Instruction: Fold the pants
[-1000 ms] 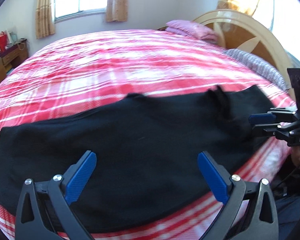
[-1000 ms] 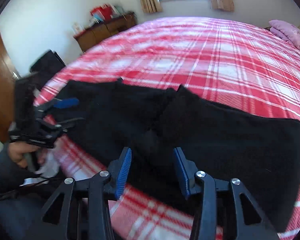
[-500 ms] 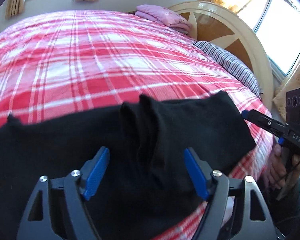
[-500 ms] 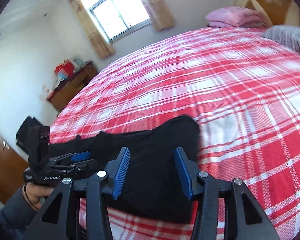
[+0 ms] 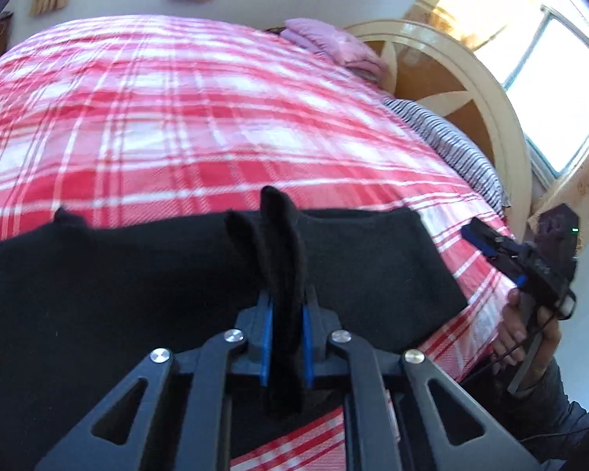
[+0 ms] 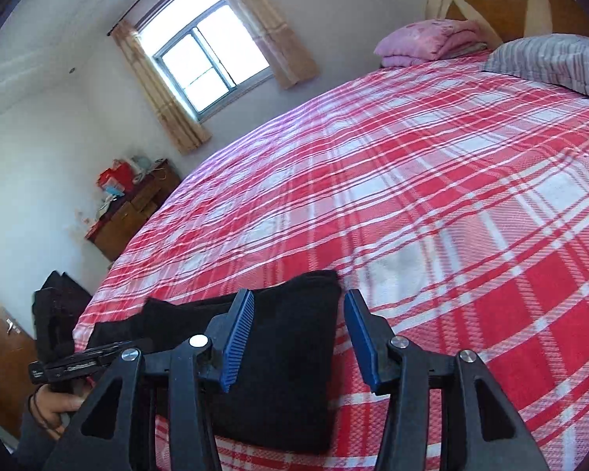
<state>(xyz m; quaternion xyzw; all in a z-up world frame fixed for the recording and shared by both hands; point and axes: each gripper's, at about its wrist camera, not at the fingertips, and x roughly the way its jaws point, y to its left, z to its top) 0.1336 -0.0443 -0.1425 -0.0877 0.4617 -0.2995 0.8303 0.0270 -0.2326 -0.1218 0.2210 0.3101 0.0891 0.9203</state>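
black pants [image 5: 137, 274] pinched by my left gripper [image 5: 286, 337], just clamped; right gripper [image 6: 294, 337] half-open, empty; no lettering readable.

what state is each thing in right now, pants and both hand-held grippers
black pants: spread on the bed, a ridge pinched upright
left hand-held gripper: shut on that ridge, jaws just closed
right hand-held gripper: open over the pants' end, gripping nothing
pink blanket: folded
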